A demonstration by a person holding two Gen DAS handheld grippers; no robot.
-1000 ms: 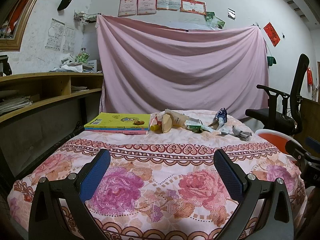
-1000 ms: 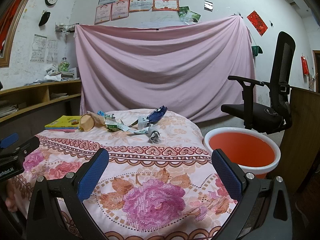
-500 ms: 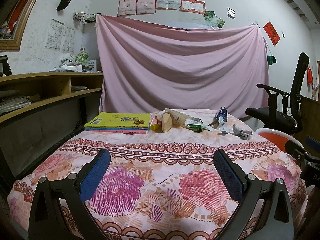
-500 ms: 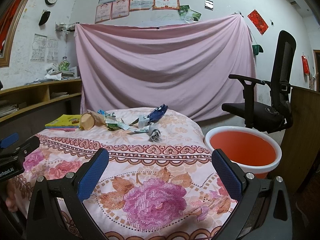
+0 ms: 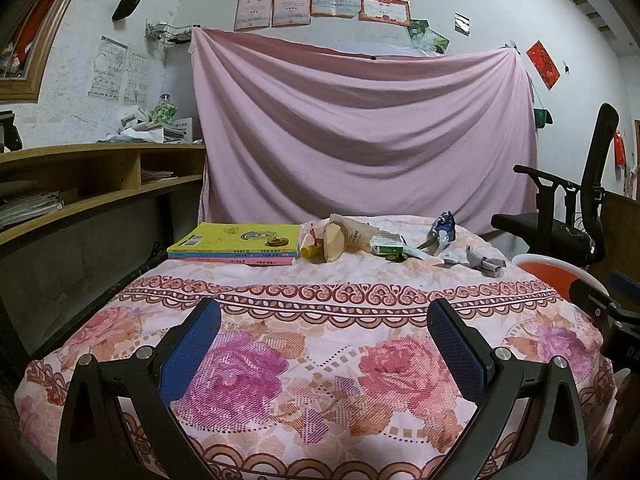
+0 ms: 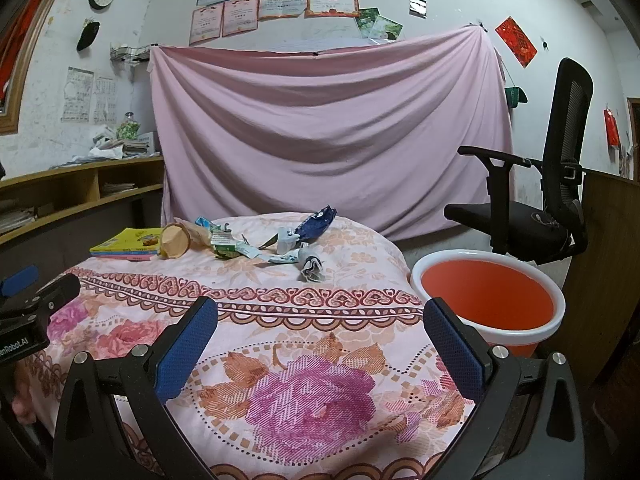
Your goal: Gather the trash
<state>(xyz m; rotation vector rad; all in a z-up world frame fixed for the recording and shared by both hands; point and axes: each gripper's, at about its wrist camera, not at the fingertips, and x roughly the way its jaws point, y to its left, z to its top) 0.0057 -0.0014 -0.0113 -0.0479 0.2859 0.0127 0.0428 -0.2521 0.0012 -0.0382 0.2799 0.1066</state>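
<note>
Left wrist view: the left gripper hangs over the near edge of the flowered tablecloth, its blue-padded fingers spread wide with nothing between them. The right gripper stands the same way at the near right of the table, fingers released and empty.

Farther back, well apart from both grippers, the trash lies in a loose row across the far part of the cloth. From left to right there is a tan paper cup tipped on its side, a small green-and-white carton, a dark blue wrapper standing up crumpled, and a grey crumpled wad nearest the right edge. Just left of the cup sits a stack of books with a yellow cover on top.

On the floor to the right of the table stands an orange bucket with a white rim. Beyond it is a black office chair, and a pink sheet hangs on the far wall.
</note>
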